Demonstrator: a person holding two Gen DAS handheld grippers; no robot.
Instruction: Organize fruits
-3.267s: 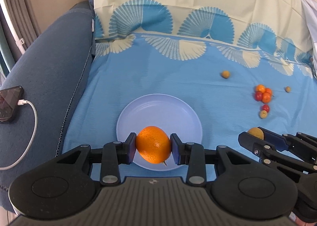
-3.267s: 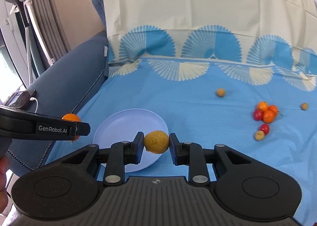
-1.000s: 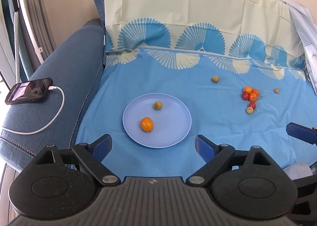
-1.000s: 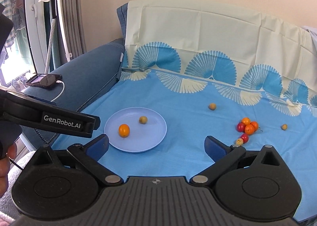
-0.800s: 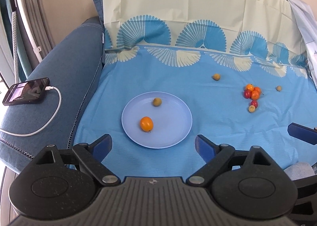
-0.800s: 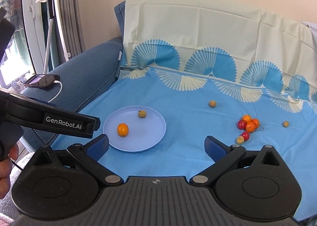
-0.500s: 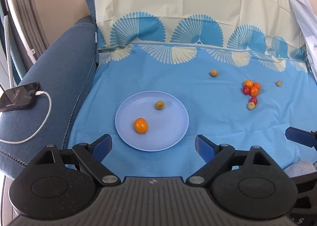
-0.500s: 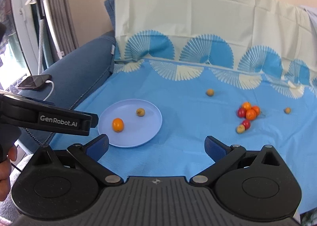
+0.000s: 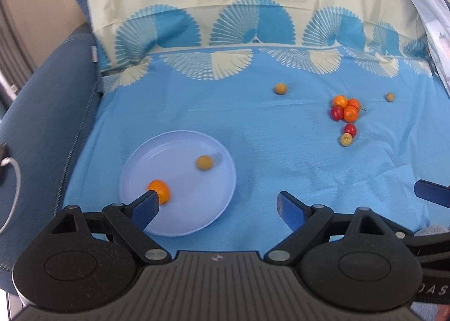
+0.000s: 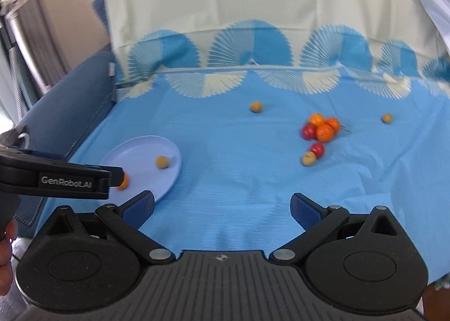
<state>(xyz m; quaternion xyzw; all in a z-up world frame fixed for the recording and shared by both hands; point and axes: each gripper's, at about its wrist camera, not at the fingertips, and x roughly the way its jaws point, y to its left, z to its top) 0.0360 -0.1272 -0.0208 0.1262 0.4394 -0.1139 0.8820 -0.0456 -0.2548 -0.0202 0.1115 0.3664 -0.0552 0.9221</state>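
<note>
With 2 fruits on the plate (image 9: 180,225), both wide-open empty grippers, left gripper (image 9: 218,204) and right gripper (image 10: 222,205), next need the fruit cluster (image 10: 320,128).

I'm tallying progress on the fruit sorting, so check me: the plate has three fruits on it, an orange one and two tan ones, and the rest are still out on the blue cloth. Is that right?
Not quite. The plate holds two fruits, not three: the orange fruit and one tan fruit, as the left wrist view shows. The rest are still on the blue cloth.
</note>
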